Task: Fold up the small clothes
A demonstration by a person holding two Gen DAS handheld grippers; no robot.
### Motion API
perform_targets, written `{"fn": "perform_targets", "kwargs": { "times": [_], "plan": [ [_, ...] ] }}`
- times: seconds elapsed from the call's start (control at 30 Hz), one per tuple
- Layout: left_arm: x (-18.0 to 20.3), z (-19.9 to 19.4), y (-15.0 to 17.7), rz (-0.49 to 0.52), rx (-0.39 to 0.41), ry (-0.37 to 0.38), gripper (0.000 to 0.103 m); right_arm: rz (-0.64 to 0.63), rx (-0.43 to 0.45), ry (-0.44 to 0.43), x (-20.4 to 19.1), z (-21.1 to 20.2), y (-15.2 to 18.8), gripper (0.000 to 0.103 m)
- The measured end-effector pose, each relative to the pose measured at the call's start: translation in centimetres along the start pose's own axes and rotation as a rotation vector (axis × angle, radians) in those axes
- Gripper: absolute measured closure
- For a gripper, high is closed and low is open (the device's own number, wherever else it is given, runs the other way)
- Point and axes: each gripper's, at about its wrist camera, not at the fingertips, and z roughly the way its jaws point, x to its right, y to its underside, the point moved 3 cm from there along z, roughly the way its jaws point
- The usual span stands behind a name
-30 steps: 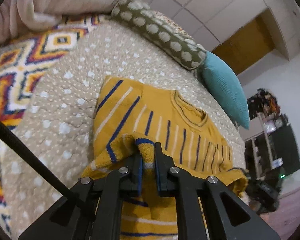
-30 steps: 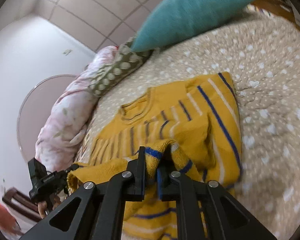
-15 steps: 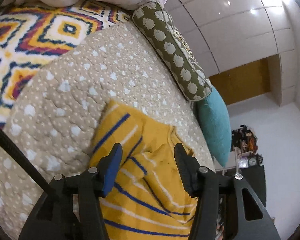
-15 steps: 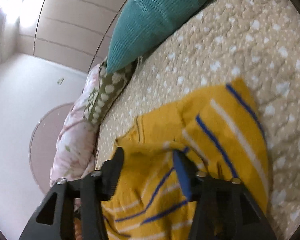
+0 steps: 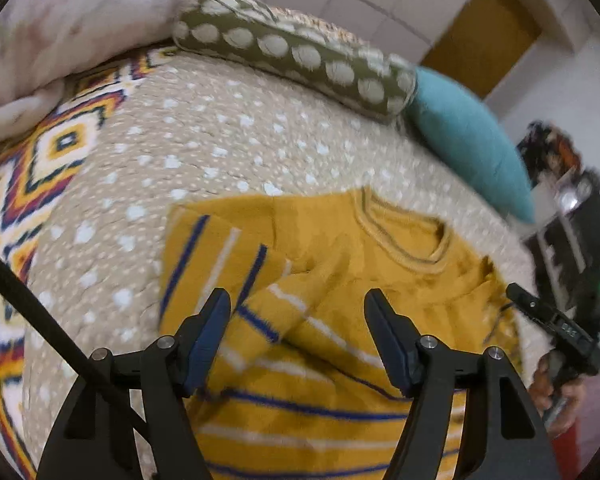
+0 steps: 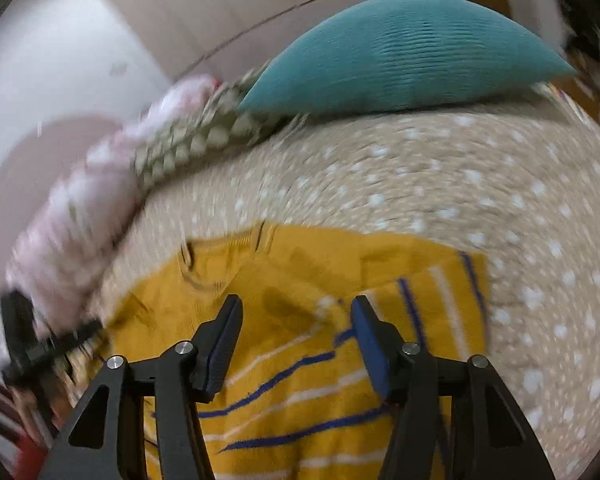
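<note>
A small mustard-yellow sweater [image 5: 340,280] with blue and white stripes lies on the beige dotted quilt [image 5: 204,144], its lower part folded up over the body toward the collar. It also shows in the right wrist view [image 6: 308,280]. My left gripper [image 5: 298,320] is open and empty, just above the folded part. My right gripper [image 6: 296,320] is open and empty too, over the same fold from the other side. The right gripper's body [image 5: 556,324] shows at the right edge of the left wrist view.
A green dotted bolster [image 5: 292,60], a teal cushion [image 5: 468,140] and a pink blanket [image 5: 60,28] line the far edge of the bed. A bright patterned cover [image 5: 24,184] lies to the left. Beige quilt surrounds the sweater.
Both grippers were shut on the sweater's hem one second ago. They have let it go, opened wide and drawn back a little. The hem now rests folded over the body.
</note>
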Motion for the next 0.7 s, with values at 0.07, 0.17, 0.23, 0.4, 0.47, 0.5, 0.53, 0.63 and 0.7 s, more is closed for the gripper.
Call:
{"fn": "perform_targets", "kwargs": {
  "times": [0.07, 0.17, 0.23, 0.4, 0.47, 0.5, 0.53, 0.63, 0.7],
  "plan": [
    [0.2, 1.3, -0.2, 0.028, -0.031, -0.037, 0.047, -0.092, -0.039, 0.066, -1.1, 1.8, 0.3, 0.04],
    [0.1, 2.4, -0.8, 0.08, -0.064, -0.141, 0.092, -0.132, -0.098, 0.099, -1.1, 3.5, 0.6, 0.093],
    [-0.7, 2.4, -1.3, 0.058, -0.047, -0.156, 0.092, -0.094, -0.087, 0.13, -0.2, 4.0, 0.1, 0.093],
    [-1.9, 3.3, -1.9, -0.022, -0.05, -0.154, 0.089, 0.044, -0.083, 0.171, 2.4, 5.4, -0.9, 0.094],
    [-2.1, 2.4, -1.8, -0.044, -0.04, -0.139, 0.086, 0.061, -0.083, 0.153, 2.6, 5.0, -1.1, 0.091],
    [-2.1, 1.7, -1.7, -0.055, -0.029, -0.138, 0.083, 0.063, -0.075, 0.149, 2.6, 4.5, -1.2, 0.09],
    [-2.1, 1.0, -1.5, -0.063, -0.018, -0.139, 0.076, 0.065, -0.058, 0.147, 2.5, 3.9, -1.3, 0.09],
    [-2.1, -1.6, -0.8, -0.058, 0.02, -0.133, 0.065, 0.068, 0.008, 0.17, 2.3, 0.7, -1.1, 0.083],
    [-2.1, -3.6, -0.1, -0.044, 0.046, -0.137, 0.062, 0.067, 0.035, 0.169, 2.6, -1.7, -0.7, 0.082]
  ]
}}
